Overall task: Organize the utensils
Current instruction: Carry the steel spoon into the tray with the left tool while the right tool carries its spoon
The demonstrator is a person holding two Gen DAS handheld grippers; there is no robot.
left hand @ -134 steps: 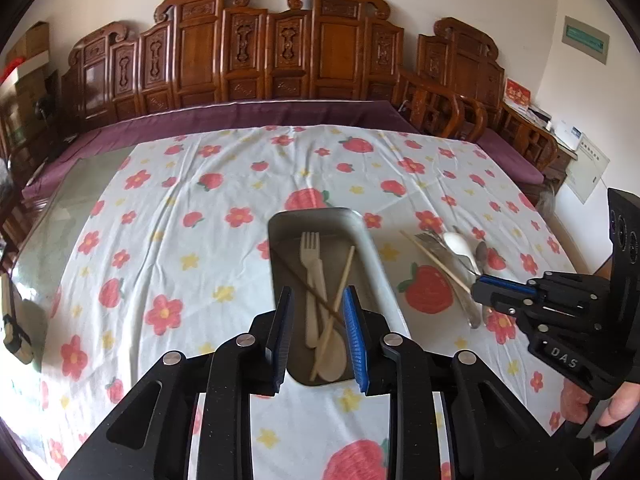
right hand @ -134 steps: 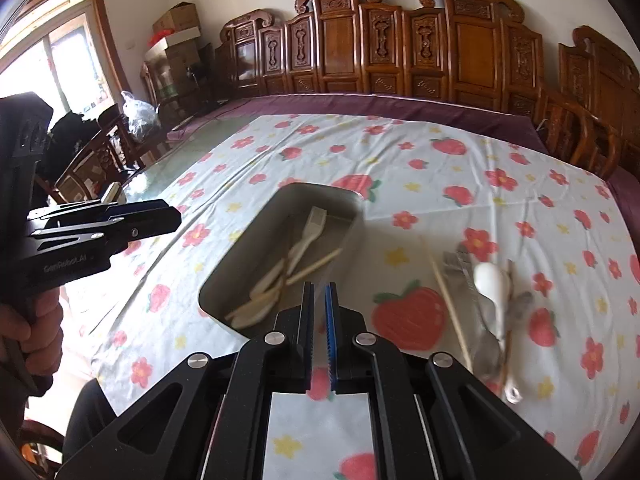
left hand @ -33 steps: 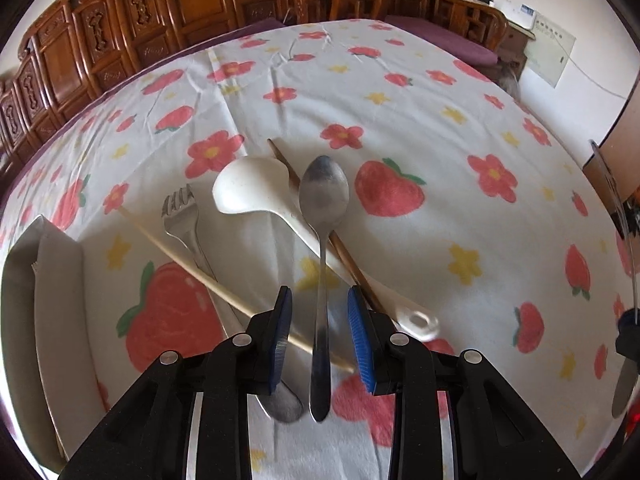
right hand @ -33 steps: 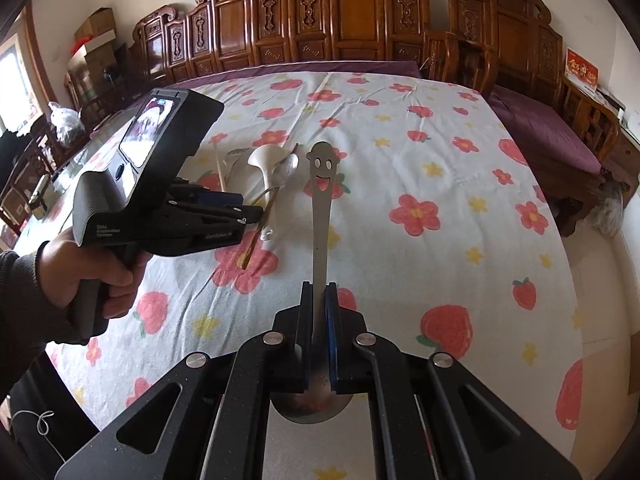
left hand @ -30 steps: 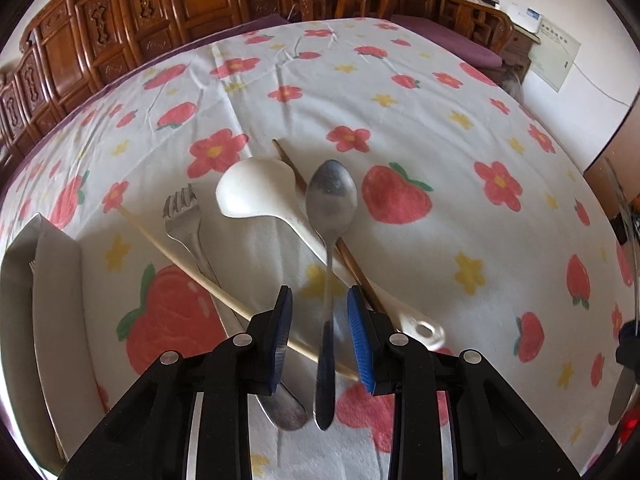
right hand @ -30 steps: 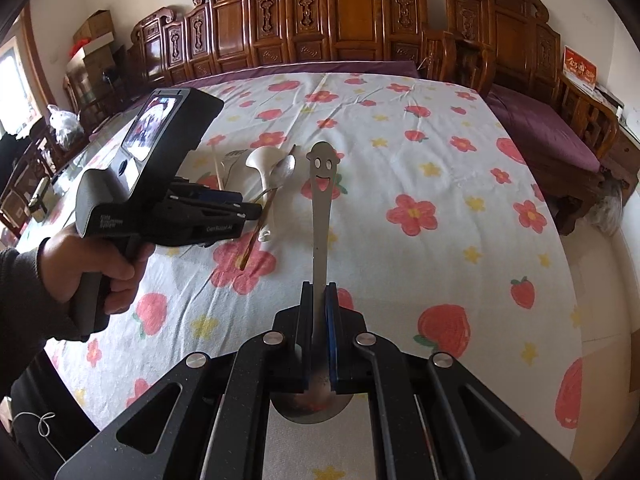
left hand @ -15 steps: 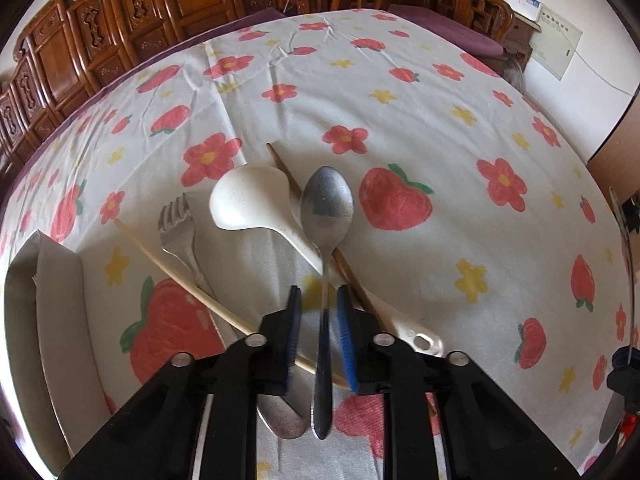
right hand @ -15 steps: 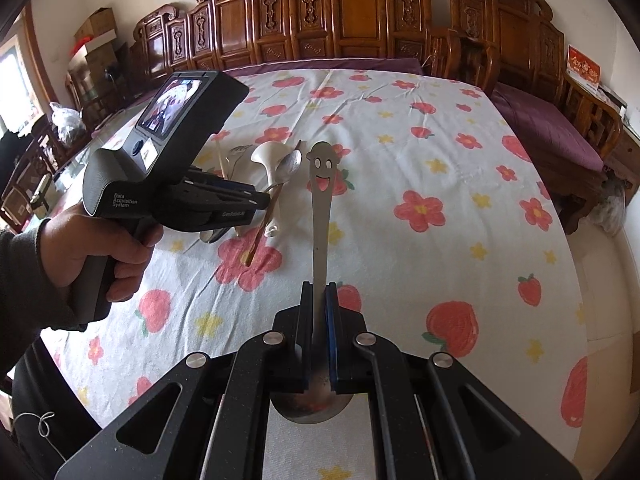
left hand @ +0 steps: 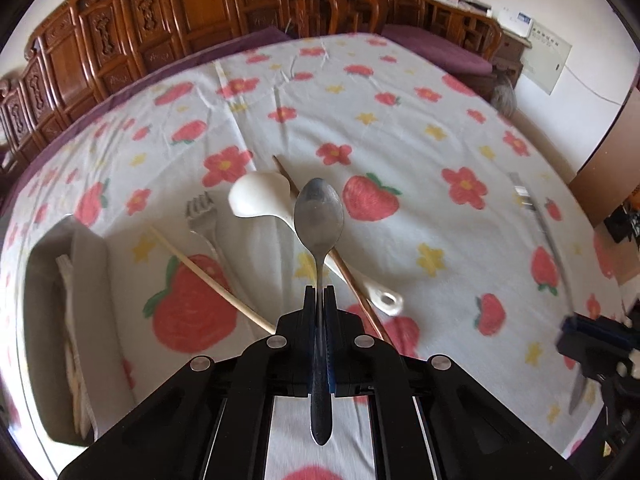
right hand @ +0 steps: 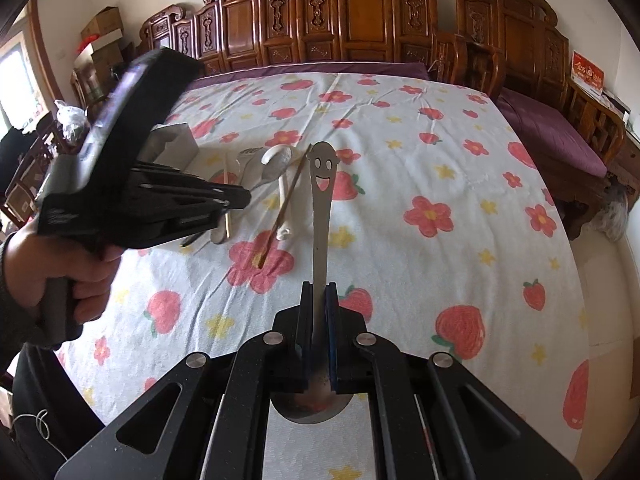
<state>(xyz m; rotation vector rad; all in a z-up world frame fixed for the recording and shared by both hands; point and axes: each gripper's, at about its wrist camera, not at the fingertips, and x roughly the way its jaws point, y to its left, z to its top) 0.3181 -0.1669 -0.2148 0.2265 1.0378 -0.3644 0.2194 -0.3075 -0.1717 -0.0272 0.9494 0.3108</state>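
My left gripper [left hand: 319,300] is shut on the handle of a steel spoon [left hand: 319,212] and holds it above the cloth, bowl pointing away. Under it lie a white ceramic spoon [left hand: 260,200], a steel fork [left hand: 202,212], a dark chopstick [left hand: 352,280] and a pale chopstick [left hand: 212,280]. A grey tray [left hand: 40,320] with pale utensils sits at the left. My right gripper [right hand: 319,300] is shut on a steel spoon with a smiley-face handle [right hand: 322,176], held over the cloth. The left gripper [right hand: 236,198] also shows in the right wrist view, above the pile.
The table wears a white cloth with flowers and strawberries [left hand: 400,120]. Carved wooden chairs [right hand: 360,12] line the far side. The table edge drops off at the right [right hand: 592,280]. The right gripper's body [left hand: 592,336] shows at the left wrist view's right edge.
My left gripper has closed on the steel spoon's handle and lifted it off the pile. The right gripper still holds the smiley spoon and has shifted little.
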